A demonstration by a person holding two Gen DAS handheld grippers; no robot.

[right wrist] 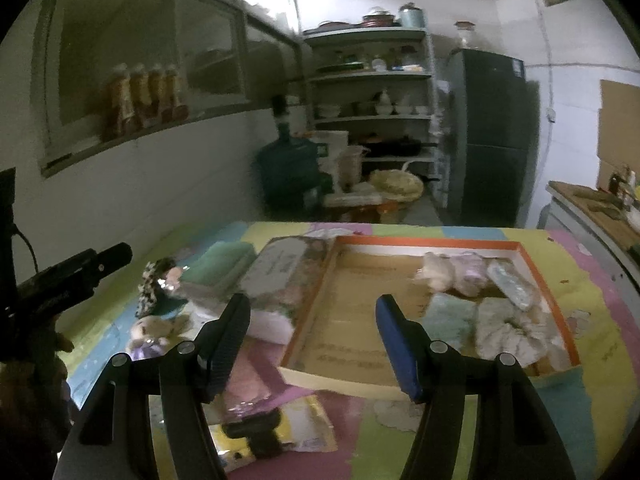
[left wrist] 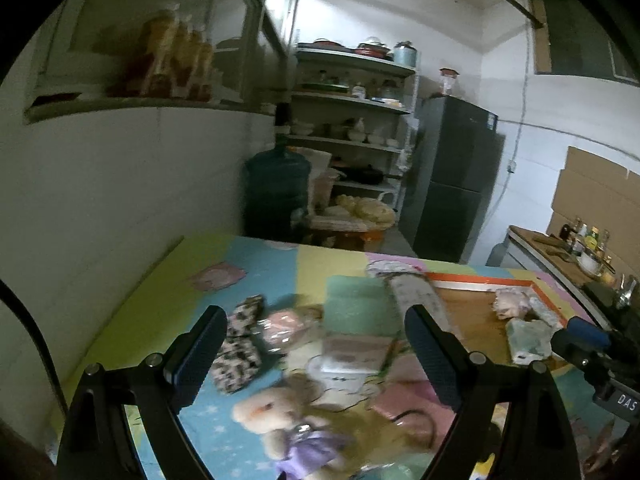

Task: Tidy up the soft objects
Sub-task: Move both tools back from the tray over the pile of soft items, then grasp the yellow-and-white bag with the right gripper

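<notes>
Both tongs are held with their jaws spread wide and nothing gripped: the left tongs (left wrist: 316, 354) above loose soft items, the right tongs (right wrist: 314, 334) above the near left corner of a shallow orange-rimmed box (right wrist: 558, 312).

A plush teddy bear in a purple outfit (left wrist: 280, 420) lies on the worktop (left wrist: 152, 312) just near of the left tongs, its long axis running from far left to near right, with the head at the far-left end. A black-and-white spotted cloth piece (left wrist: 238, 344) is seen to its far left, its length running near to far. A folded green towel (left wrist: 356, 300) lies flat further off, beside the box's left edge.

Inside the box, at its right end, a pale plush toy (right wrist: 450, 274), a light green cloth (right wrist: 450, 316) and a crumpled pale cloth (right wrist: 516, 330) are gathered close together.

The worktop is covered with a pastel patchwork mat. Beyond its far edge a large blue water jug (right wrist: 290, 174), open shelves of crockery (right wrist: 374, 76) and a dark refrigerator (right wrist: 494, 136) stand against white walls.
</notes>
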